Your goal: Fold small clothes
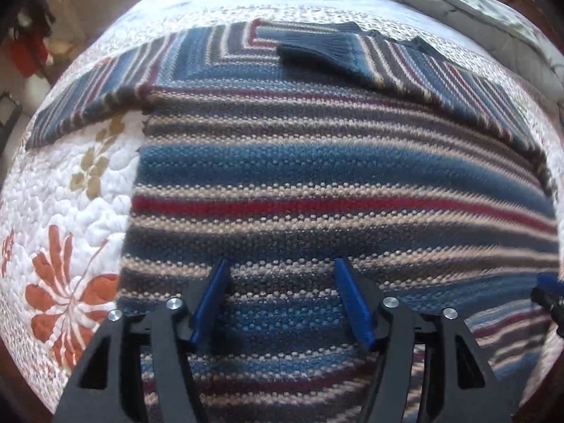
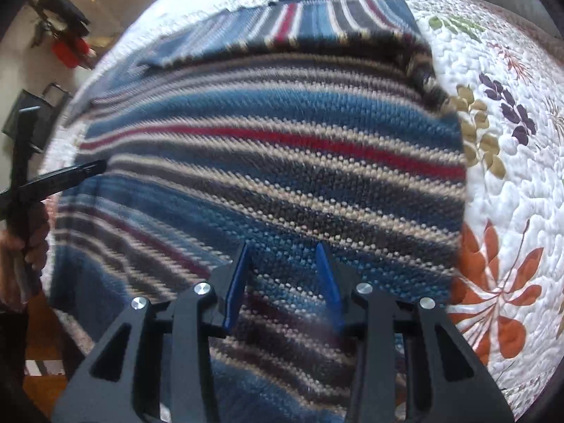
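Both hand-held grippers gape over striped sweater [image 1: 317,176]; only left view shows collar [image 1: 317,51].

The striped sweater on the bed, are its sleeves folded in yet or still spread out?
Partly folded. One sleeve lies across the sweater body; the other sleeve still stretches out over the quilt.

A white quilt [image 1: 70,190] is covering the bed, its stitching puffing up around printed flowers — an orange bloom [image 1: 67,303] is showing near the left edge and olive leaves [image 1: 91,169] are sitting farther back. In the right wrist view another orange flower [image 2: 493,282] is lying near right, with purple leaves [image 2: 511,105] beyond it. A grey duvet [image 1: 476,0] is bunching at the far right, and something red [image 2: 68,51] — too blurred to name — is sitting far left.
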The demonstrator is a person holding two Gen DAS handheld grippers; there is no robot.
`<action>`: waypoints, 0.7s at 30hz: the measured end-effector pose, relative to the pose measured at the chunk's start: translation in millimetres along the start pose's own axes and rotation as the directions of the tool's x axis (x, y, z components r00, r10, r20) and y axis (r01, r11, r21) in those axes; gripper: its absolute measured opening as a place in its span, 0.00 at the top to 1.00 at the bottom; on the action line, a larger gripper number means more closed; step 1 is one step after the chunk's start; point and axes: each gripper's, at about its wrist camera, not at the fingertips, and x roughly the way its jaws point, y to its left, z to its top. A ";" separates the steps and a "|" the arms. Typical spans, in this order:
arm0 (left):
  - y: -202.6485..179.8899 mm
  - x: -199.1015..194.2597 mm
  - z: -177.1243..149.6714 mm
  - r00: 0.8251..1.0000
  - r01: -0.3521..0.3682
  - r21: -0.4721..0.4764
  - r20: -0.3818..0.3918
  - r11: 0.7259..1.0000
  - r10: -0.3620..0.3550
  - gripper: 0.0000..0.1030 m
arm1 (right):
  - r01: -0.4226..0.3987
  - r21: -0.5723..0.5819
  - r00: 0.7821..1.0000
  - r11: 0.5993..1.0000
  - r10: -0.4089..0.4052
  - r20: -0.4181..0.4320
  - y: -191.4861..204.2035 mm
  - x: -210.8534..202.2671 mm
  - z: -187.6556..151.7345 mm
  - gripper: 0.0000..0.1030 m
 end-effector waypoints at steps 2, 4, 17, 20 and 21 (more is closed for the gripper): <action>-2.4 2.0 -1.6 1.000 -0.013 0.011 0.015 1.000 0.013 0.35 | 0.020 0.006 1.000 1.000 -0.020 0.002 5.1 5.2 -0.1 0.55; 0.3 -3.4 -0.1 1.000 0.011 -0.002 0.013 1.000 -0.011 0.35 | 0.027 -0.001 1.000 1.000 -0.027 0.000 10.3 4.1 1.3 0.51; 258.2 -20.3 67.5 0.996 -0.085 -0.442 -0.007 0.893 0.091 0.29 | 0.014 -0.068 0.998 0.998 -0.010 0.060 58.5 -9.8 0.9 0.51; 313.6 -7.0 83.6 0.995 -0.096 -0.525 -0.030 0.846 0.094 0.29 | 0.045 -0.098 0.998 0.994 -0.040 0.056 68.5 0.2 4.2 0.50; 328.1 -2.3 86.7 0.997 -0.071 -0.564 -0.021 0.823 0.072 0.29 | 0.052 -0.101 0.998 0.994 -0.047 0.050 70.9 4.8 6.0 0.50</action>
